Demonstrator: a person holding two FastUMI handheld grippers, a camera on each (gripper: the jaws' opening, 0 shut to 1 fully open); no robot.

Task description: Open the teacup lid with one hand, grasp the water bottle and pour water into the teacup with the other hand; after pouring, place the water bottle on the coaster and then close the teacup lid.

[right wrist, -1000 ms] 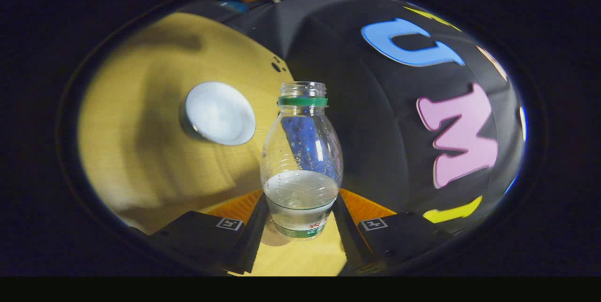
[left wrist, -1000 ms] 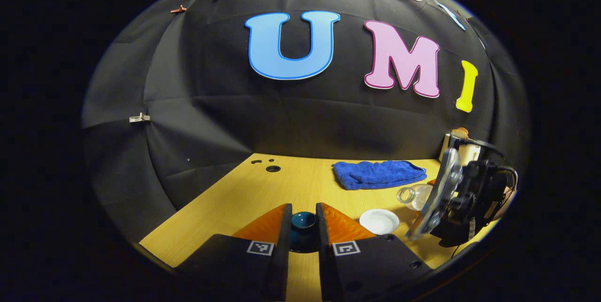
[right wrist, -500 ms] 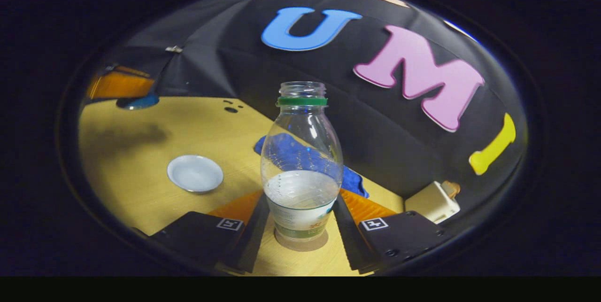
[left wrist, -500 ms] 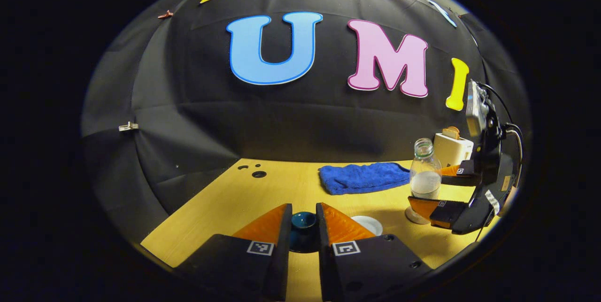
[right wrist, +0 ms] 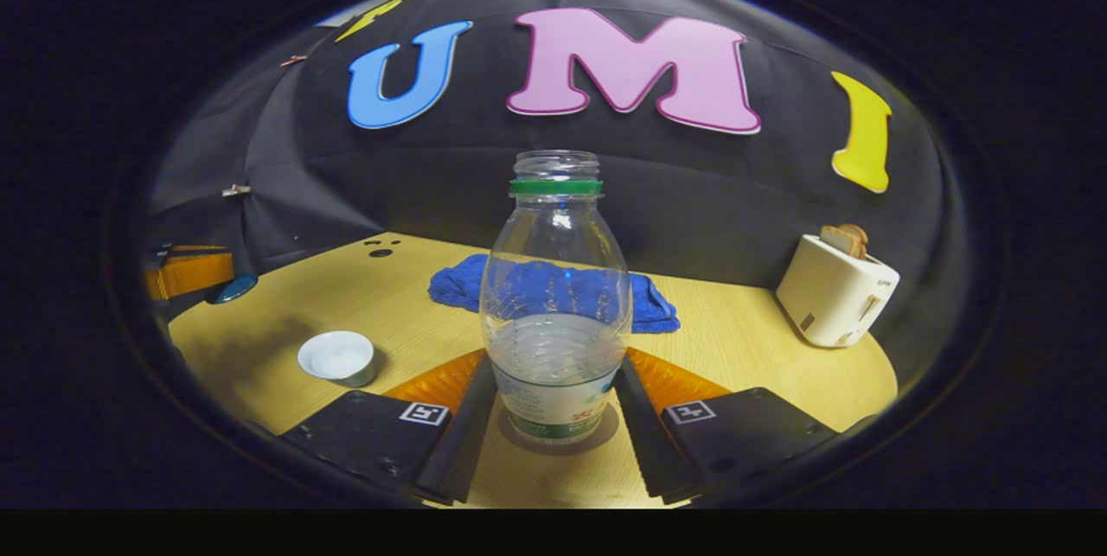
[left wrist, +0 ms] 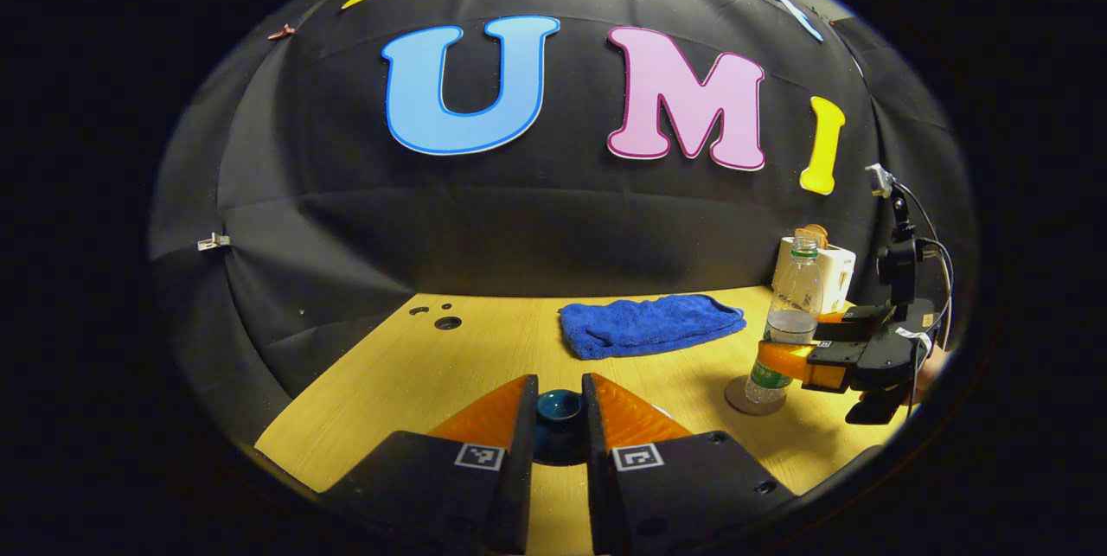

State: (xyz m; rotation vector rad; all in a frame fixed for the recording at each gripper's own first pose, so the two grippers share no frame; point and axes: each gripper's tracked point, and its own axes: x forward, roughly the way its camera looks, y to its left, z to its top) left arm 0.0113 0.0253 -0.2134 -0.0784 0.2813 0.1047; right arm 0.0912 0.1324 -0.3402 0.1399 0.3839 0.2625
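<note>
My left gripper (left wrist: pixel 559 390) is shut on the dark blue teacup lid (left wrist: pixel 558 409), held above the table. The open white teacup (right wrist: pixel 336 357) sits on the wooden table (right wrist: pixel 415 322) with water in it. My right gripper (right wrist: pixel 553 370) is shut on the clear water bottle (right wrist: pixel 554 279), which stands upright, partly full and uncapped. The bottle's base rests on the round brown coaster (right wrist: pixel 605 439). In the left gripper view, the right gripper (left wrist: pixel 835 354) clasps the bottle (left wrist: pixel 791 305) low down over the coaster (left wrist: pixel 735 396) at the right. The left gripper (right wrist: pixel 186 272) with the lid (right wrist: pixel 233 288) shows far left.
A crumpled blue towel (left wrist: pixel 644 327) lies at the back of the table. A cream toaster (right wrist: pixel 835 290) with toast in it stands at the back right. Small round holes (left wrist: pixel 447 322) mark the table's far left part. The booth's black wall closes the back.
The right gripper has swung the bottle from tilted over the teacup to upright and set it down to the right on the coaster. The left gripper keeps the lid.
</note>
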